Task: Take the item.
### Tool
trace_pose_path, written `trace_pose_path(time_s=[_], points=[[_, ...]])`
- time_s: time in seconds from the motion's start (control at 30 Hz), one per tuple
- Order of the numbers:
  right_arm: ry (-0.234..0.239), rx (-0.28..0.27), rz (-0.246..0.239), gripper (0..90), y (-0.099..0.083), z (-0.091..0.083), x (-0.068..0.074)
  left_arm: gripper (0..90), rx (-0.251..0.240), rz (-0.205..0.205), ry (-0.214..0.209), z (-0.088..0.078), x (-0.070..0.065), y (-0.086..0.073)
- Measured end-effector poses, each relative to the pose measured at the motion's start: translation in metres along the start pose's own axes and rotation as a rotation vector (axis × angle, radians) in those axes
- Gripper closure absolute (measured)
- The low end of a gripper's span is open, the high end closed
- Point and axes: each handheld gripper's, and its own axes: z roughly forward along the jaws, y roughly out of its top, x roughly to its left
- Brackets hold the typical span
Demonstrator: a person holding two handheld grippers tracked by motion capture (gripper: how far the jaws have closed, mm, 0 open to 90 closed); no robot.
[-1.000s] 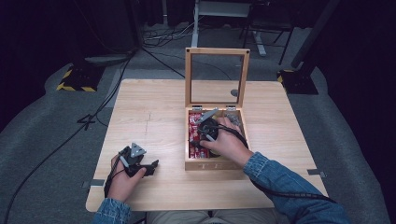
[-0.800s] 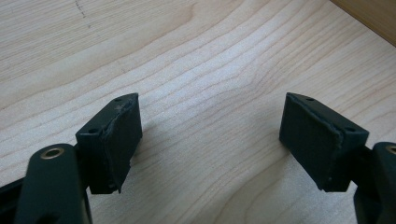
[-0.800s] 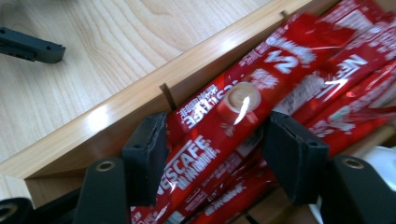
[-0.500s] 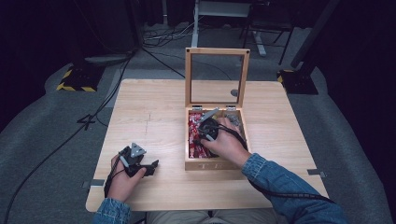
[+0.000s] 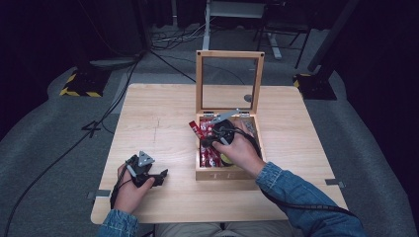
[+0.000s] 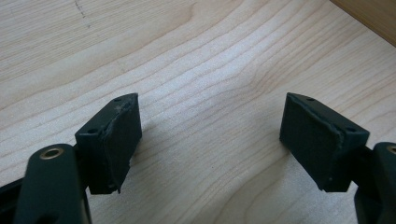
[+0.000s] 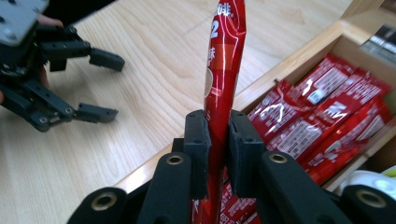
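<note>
Right tongs (image 7: 218, 154): jaws have just been closing and are now clamped on 1 red sachet (image 7: 223, 70), pinched near its lower end so the long packet stands up between the pads. In the high view I see the sachet (image 5: 194, 129) poking out over the left wall of the wooden box (image 5: 230, 174), above the rest of the red sachets (image 7: 322, 116) lying packed in the compartment.

Left tongs (image 6: 210, 140): jaws apart, nothing between them, resting low on the bare surface (image 5: 163, 113) near its front left corner, well apart from the box.

Progress, my judgement: the pick is made and the sachet is only partly clear of the box. Left to do: lift it out fully and set it down or hand it over.

Writing: white print on the held sachet, a "2" legible, the characters above it cut off.
</note>
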Motion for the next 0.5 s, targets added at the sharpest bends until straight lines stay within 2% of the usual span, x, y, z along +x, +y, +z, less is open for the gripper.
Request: trace_pose_path(time_s=[0.2, 0.5], points=[[0.007, -0.063, -0.003, 79.8, 0.002, -0.011, -0.002, 21.2, -0.001, -0.002, 0.000, 0.000, 0.000, 0.000], [0.002, -0.116, 0.001, 79.7, 0.003, -0.033, -0.008, 20.7, 0.003, 0.000, -0.002, 0.000, 0.000, 0.000]])
